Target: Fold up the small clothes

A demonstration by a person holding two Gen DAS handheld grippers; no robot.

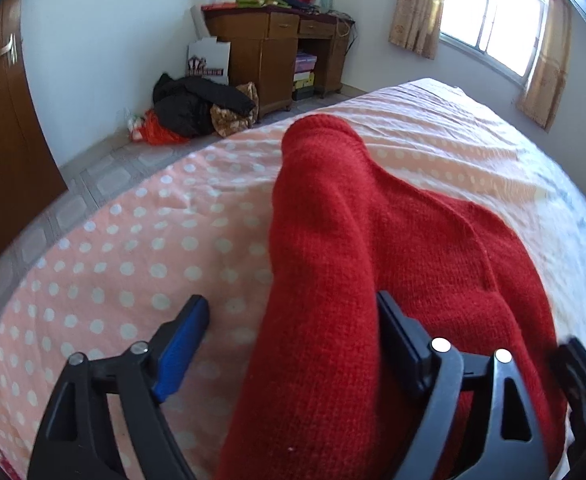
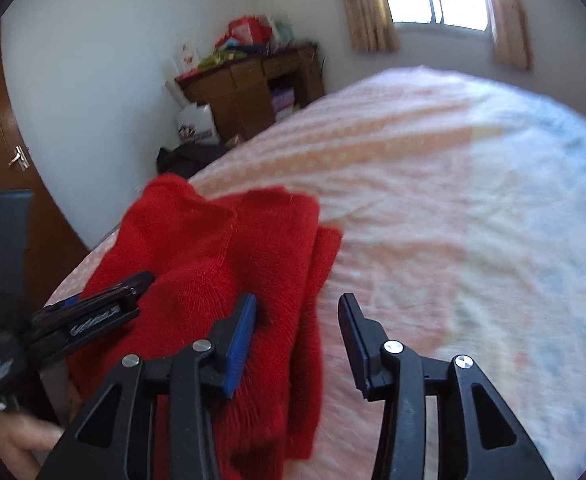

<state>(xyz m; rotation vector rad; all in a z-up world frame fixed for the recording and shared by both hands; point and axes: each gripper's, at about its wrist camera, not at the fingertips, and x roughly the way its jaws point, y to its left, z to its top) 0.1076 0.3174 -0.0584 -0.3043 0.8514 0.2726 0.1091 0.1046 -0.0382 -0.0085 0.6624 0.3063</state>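
Observation:
A red knitted garment (image 1: 353, 248) lies on the pink dotted bed sheet (image 1: 133, 248). A long bunched part of it runs between the jaws of my left gripper (image 1: 293, 308), which stand wide apart around the cloth without pinching it. In the right wrist view the same red garment (image 2: 221, 252) lies folded over at the left. My right gripper (image 2: 299, 308) is open, its left finger (image 2: 241, 340) over the garment's right edge, its right finger (image 2: 353, 340) over bare sheet. The left gripper's body (image 2: 93, 312) rests on the garment at the left.
The bed's near-left edge (image 1: 93, 216) drops to a tiled floor (image 1: 105, 172). A wooden desk (image 1: 277, 56) with clutter stands by the far wall, with a pile of dark clothes (image 1: 197, 108) beside it. A wooden door (image 1: 1, 120) is at left, a window (image 1: 493, 12) at right.

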